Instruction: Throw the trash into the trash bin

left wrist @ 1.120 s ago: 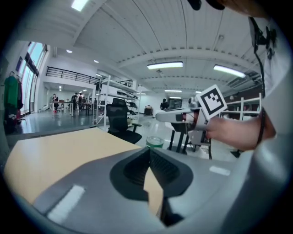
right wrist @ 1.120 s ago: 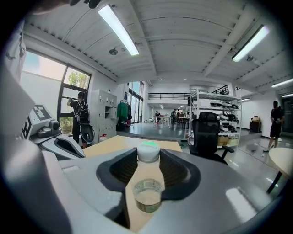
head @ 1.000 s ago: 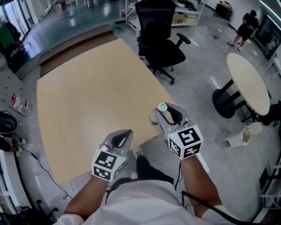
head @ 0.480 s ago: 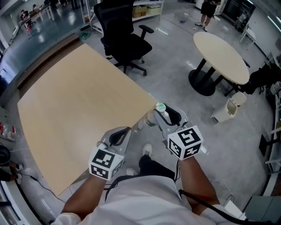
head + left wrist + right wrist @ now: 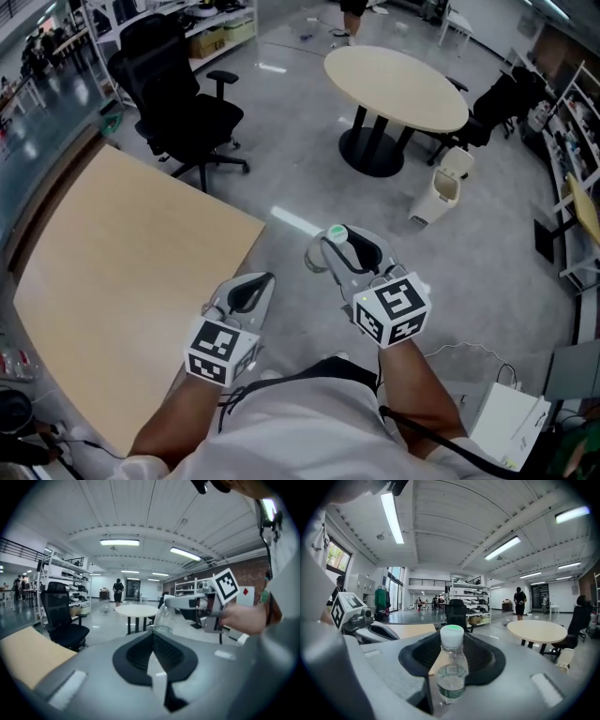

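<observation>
A clear plastic bottle with a green-topped white cap hangs over the grey floor, and my right gripper is shut on it. In the right gripper view the bottle stands upright between the jaws, a little water in it. My left gripper is at the left beside the wooden table's edge, its jaws together and nothing in them. The left gripper view shows the bottle and the right gripper ahead. A white trash bin stands on the floor by the round table, well ahead and to the right, also small in the right gripper view.
The large wooden table lies to the left. A black office chair stands beyond it. The round table on a black foot is behind the bin. A white paper bag sits at the bottom right; shelving lines the right edge.
Both grippers have swung off the wooden table's edge and out over the floor, to the right. The round table and bin have come nearer. The bottle stays in the right gripper.
</observation>
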The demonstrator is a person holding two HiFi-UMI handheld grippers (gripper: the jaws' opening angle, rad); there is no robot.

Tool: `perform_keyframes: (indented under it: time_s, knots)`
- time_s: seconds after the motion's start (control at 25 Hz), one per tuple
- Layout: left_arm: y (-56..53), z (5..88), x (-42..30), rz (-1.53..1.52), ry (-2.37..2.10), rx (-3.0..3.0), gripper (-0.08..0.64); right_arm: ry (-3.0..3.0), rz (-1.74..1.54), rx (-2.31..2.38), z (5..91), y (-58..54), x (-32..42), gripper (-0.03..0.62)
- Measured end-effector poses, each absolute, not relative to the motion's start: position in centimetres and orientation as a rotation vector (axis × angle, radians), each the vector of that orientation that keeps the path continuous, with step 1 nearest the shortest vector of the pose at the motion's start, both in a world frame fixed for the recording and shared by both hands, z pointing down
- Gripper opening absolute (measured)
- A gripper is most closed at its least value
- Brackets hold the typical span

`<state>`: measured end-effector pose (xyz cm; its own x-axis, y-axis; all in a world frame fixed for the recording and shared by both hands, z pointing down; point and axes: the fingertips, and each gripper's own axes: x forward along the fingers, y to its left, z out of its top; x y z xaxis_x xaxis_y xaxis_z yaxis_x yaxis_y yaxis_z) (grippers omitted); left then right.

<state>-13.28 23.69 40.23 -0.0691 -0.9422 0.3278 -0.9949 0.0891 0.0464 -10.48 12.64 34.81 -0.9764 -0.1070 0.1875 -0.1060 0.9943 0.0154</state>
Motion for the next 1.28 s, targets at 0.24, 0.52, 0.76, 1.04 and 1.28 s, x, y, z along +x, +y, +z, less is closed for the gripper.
perform_keyframes:
  time_s: [0.24, 0.52, 0.76, 1.04, 1.28]
  knots:
    - [17.5, 39.5, -9.2, 0.284, -1.997, 2.076, 0.008, -2.938, -0.011, 0.348, 34.2, 7.1, -4.3, 0.152]
    - [10.6, 39.4, -2.6, 0.321, -1.821, 2.26, 0.008, -2.9, 0.012, 0.597, 34.4, 1.4, 4.2, 0.152]
    - [6.0, 39.1, 3.4, 0.32, -1.701, 2.402, 0.008, -2.868, 0.018, 0.783, 34.0, -1.1, 12.1, 0.152]
    - [2.3, 39.6, 9.6, 0.333, -1.542, 2.517, 0.008, -2.796, 0.026, 0.966, 34.6, -2.9, 20.6, 0.152]
    - [0.0, 39.3, 13.3, 0.358, -1.447, 2.57, 0.008, -2.772, 0.065, 1.074, 35.2, -2.9, 25.3, 0.152]
